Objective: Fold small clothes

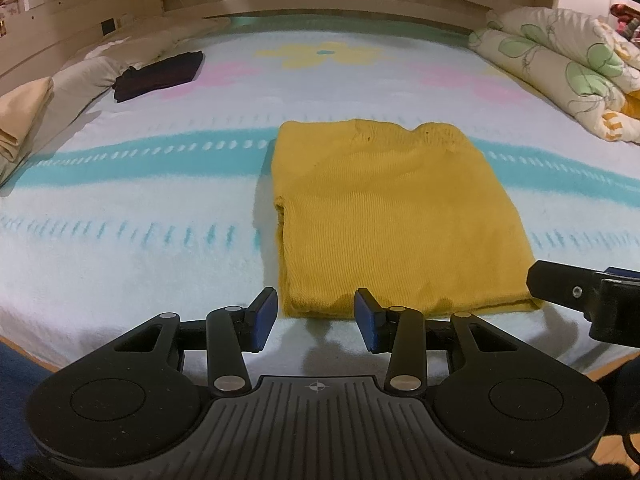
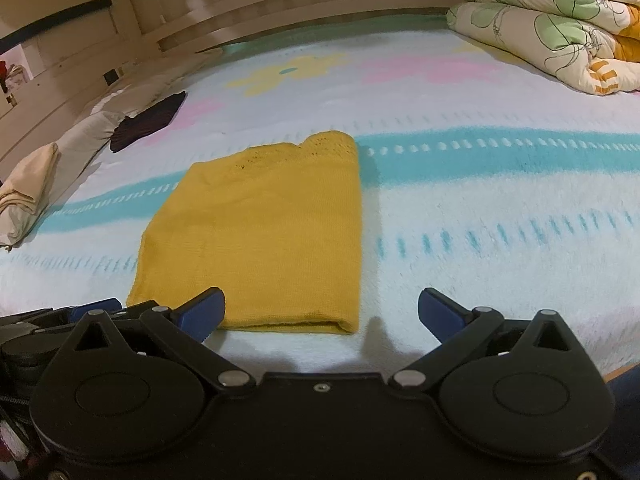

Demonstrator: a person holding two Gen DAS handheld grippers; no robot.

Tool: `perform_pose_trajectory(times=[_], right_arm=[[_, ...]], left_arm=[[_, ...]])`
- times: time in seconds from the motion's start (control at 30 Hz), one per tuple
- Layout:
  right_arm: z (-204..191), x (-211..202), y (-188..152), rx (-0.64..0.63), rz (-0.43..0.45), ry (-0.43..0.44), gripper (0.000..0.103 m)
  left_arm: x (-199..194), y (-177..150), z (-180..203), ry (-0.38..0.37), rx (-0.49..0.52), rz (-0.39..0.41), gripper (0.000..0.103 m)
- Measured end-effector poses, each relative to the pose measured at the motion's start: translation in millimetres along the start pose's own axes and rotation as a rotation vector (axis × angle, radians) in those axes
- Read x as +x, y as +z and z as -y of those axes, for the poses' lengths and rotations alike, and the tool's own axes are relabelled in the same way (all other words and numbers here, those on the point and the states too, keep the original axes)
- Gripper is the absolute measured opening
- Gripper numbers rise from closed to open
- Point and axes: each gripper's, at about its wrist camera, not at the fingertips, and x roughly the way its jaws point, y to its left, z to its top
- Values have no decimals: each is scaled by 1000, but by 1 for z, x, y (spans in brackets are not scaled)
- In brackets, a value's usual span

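The yellow knit garment lies as a flat rectangle near the bed's front edge, folded lengthwise with, I judge, a final crosswise fold left. My left gripper and right gripper hover open and empty over its ribbed hem.

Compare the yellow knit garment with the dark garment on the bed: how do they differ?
The yellow knit garment lies near the bed's front edge, just ahead of both open grippers; the dark garment lies far back on the left, by the pillows. The yellow one is a smooth, flat rectangle; the dark one looks more rumpled at one end. Both are folded and rest on the patterned blanket, touched by neither gripper.
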Motion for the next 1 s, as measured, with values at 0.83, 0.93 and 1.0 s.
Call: perform_pose_trajectory(times=[0.83, 0.93, 1.0], right_arm=[[2, 7, 0, 12, -21, -3, 102], [2, 7, 0, 10, -21, -4, 102], [2, 7, -1, 7, -21, -6, 102]], left_arm=[[3, 1, 0, 7, 0, -12, 41], [3, 0, 0, 6, 0, -10, 41], [3, 0, 0, 5, -1, -11, 41]])
